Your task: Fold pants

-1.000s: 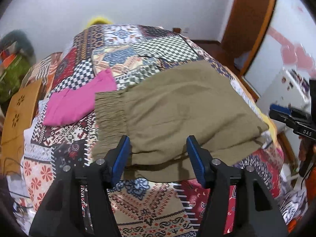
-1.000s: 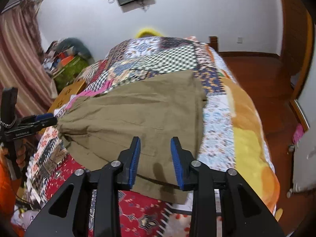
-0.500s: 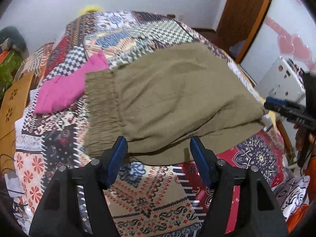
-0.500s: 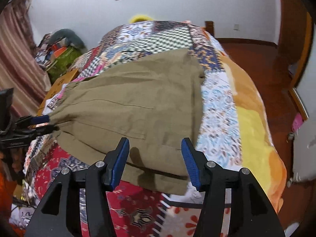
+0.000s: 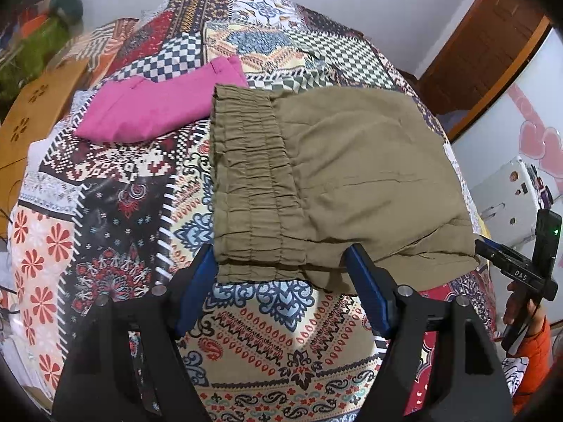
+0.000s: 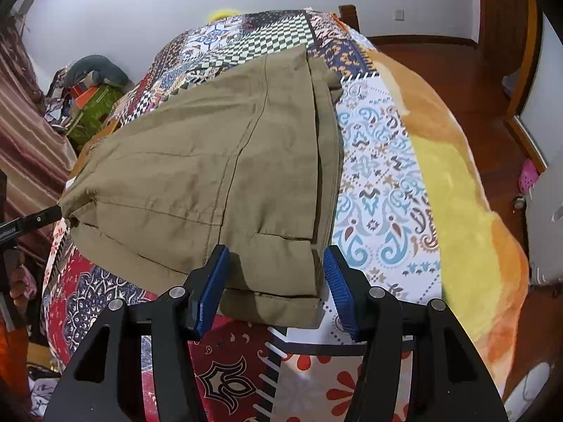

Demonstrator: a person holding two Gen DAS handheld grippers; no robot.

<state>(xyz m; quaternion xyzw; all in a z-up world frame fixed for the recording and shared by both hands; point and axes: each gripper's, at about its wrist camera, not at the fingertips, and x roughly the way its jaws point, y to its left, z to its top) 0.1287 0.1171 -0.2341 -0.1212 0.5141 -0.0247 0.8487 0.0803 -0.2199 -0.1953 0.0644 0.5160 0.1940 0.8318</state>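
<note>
Olive pants [image 5: 352, 172]: lying folded on the bed [image 5: 274, 344], near its front edge; elastic waistband at the left end, hems stacked at the right end, both seen best from the two wrist views.
Bed: patchwork quilt under everything; a pink garment [image 5: 158, 105] lies just beyond the waistband, touching or nearly touching its far corner.
Step, as I judge it: both tools sit at the near edge of the pants, seemingly about to take that edge for another fold.
Left tool [image 5: 281, 288]: released, jaws opening, nothing gripped; the waistband's near corner lies between its fingers but no pad presses it.
Right tool [image 6: 276, 288]: released, jaws apart, nothing gripped; the near hem corner sits between the fingers, unpinched.
Doing it well: bring each tool low enough that the pads bite every layer at the corner, not the top layer alone; close both at matching points on the edge; lift together and level so the far edges stay square; keep the waistband clear of the pink garment.
Risk: a shallow pinch would peel one layer and spoil the stack.
Hidden: the underside layers, so their count is unclear; the near edge just behind each tool's fingers.
Cut off: the person, bar a hand and an orange sleeve [image 5: 531, 355] at the frame edge.
Hard to make out: whether any fingertip touches the quilt.
</note>
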